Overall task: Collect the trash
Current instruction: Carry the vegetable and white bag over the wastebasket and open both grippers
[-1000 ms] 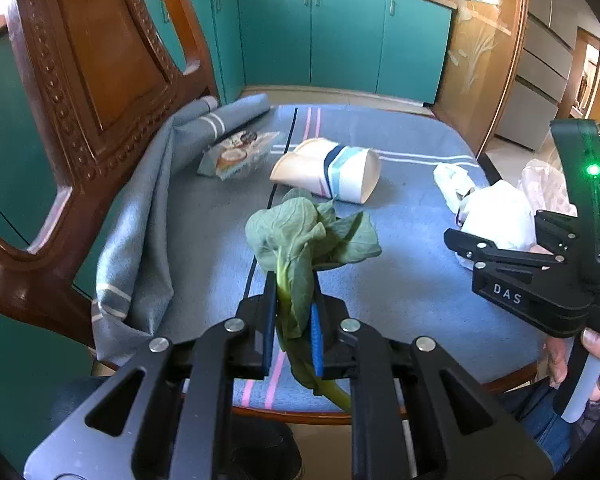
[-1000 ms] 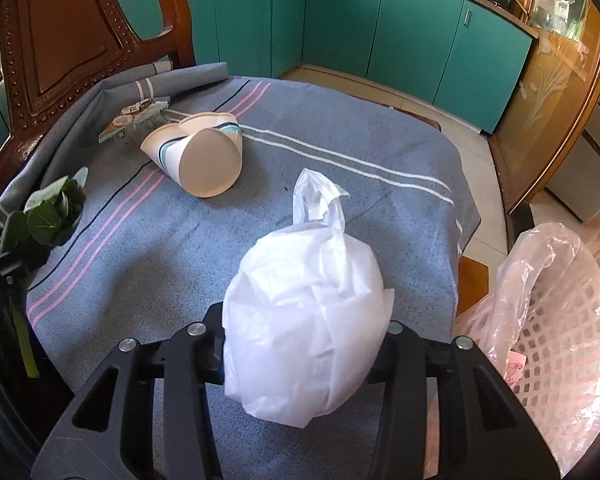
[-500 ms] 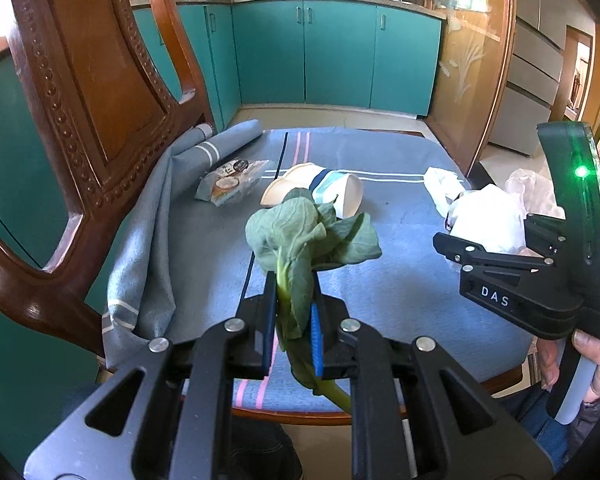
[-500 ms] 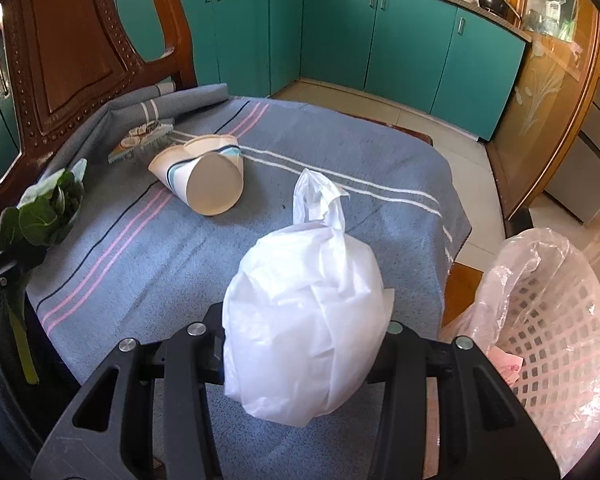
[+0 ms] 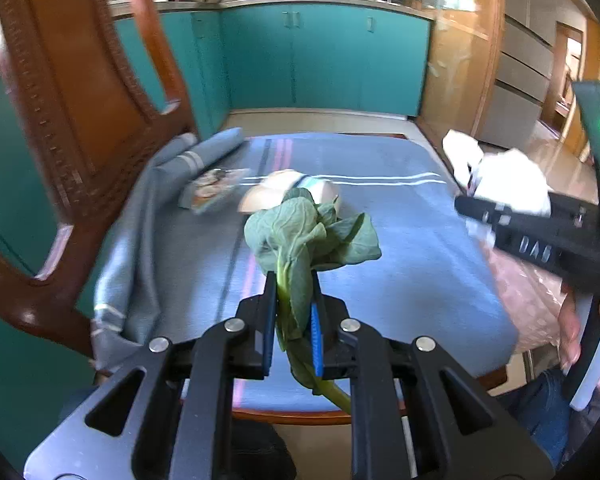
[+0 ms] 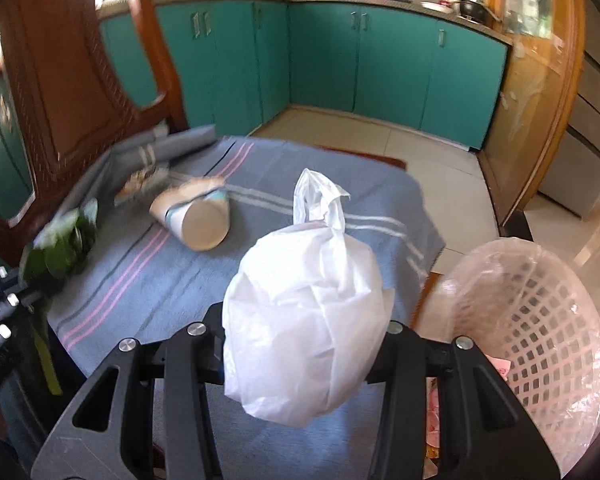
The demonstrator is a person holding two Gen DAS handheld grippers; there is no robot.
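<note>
The green leafy vegetable [image 5: 300,236] is pinched by its stem between the two blue pads of the left gripper [image 5: 294,312], which is closed tight on it, and it is held up in the air above the near edge of the table [image 5: 292,416]. Its leaves stick up past the fingers and its stem hangs down below them. The white plastic bag [image 6: 304,320] is squeezed between the fingers of the right gripper [image 6: 306,330] — it bulges out round and full, with its tied top poking upward. It is also held up off the table, near the right-hand edge. Just beside it on the right stands a pink basket [image 6: 540,308] with a thin clear bag lining it, and something pink lies inside. Two things lie on the blue striped cloth [image 5: 400,248] that covers the table: a paper cup [image 6: 196,216] tipped on its side, and a flat snack wrapper [image 5: 212,188] a little further back, near the bunched-up corner of the cloth. A carved wooden chair [image 5: 60,120] stands at the left side of the table. Behind it all are teal cupboards [image 6: 380,64] with pots on top. In the left view, a person's hand [image 5: 588,332] holds the right gripper's handle.
</note>
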